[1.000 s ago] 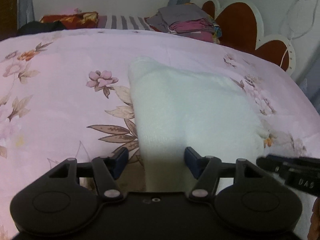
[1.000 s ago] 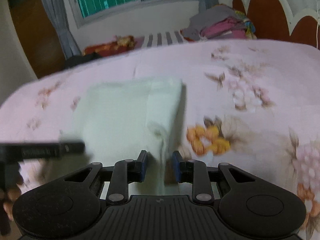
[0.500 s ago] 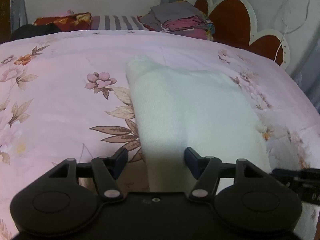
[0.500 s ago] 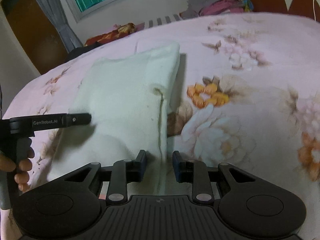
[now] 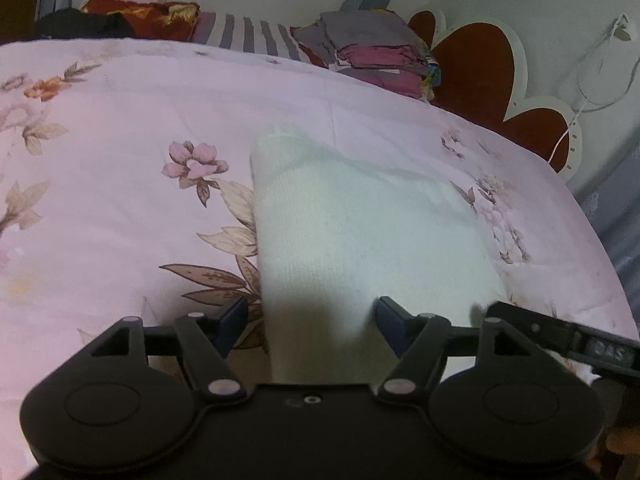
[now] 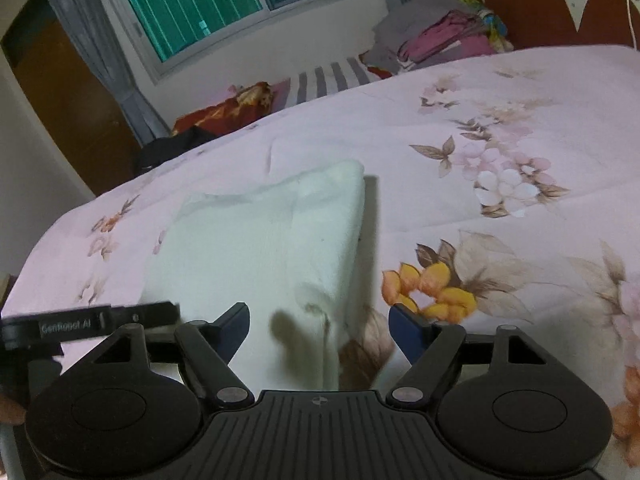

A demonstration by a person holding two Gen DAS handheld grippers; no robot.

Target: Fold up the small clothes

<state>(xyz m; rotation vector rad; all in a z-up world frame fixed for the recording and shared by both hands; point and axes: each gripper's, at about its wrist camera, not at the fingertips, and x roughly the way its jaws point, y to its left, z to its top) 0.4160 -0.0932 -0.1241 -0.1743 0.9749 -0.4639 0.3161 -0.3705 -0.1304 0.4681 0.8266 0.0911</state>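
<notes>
Right gripper (image 6: 318, 322) just let go of the white garment (image 6: 260, 248)'s edge, jaws spread; left gripper (image 5: 308, 316) spread too, fold laid flat mid-bed (image 6: 500, 120).

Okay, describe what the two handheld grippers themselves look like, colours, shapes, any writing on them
Both are matte black plastic. The left gripper and right gripper each have two round disc housings, angled linkage arms with silver pivot pins, and dark blue fingertips. The right one's body is ribbed with a small crosshair mark. From the right wrist view, the left gripper's side bar carries white "GenRobot.AI" lettering.
</notes>
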